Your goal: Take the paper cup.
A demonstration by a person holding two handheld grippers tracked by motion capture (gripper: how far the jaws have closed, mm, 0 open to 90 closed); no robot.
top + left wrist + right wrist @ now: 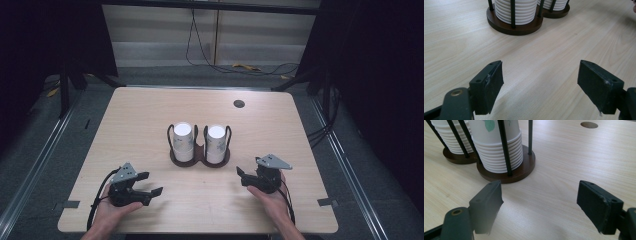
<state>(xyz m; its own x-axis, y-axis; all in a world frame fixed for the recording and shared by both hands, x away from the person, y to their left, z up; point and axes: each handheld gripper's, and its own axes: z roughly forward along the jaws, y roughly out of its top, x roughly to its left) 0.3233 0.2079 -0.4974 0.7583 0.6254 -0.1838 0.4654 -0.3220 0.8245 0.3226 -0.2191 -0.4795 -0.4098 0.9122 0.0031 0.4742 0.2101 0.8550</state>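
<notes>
Wooden desk (150,115): light wood, smooth, with rounded corners. A small dark round hole (239,104) sits near the far right.
Left gripper (150,184): black, held in the person's left hand (111,210) near the front left of the desk. Its jaws are wide apart with nothing between them. In the left gripper view the bare desk shows in the gap.
Cup holder (200,159): dark brown, with two round bases joined together. Thin black rods stand up around each base. It sits in the middle of the desk, between the two grippers and a bit farther back.
Left cup stack (183,141): white paper cups pushed one into another, standing up in the left base. The rims make many little rings down the side.
Right cup stack (216,143): white cups too, standing up in the right base. In the right gripper view a green leaf print shows on the top cup.
Right gripper (242,176): black, with a grey three-cornered plate on top, held in the person's right hand (272,199) near the front right. Its jaws are spread wide and hold nothing.
</notes>
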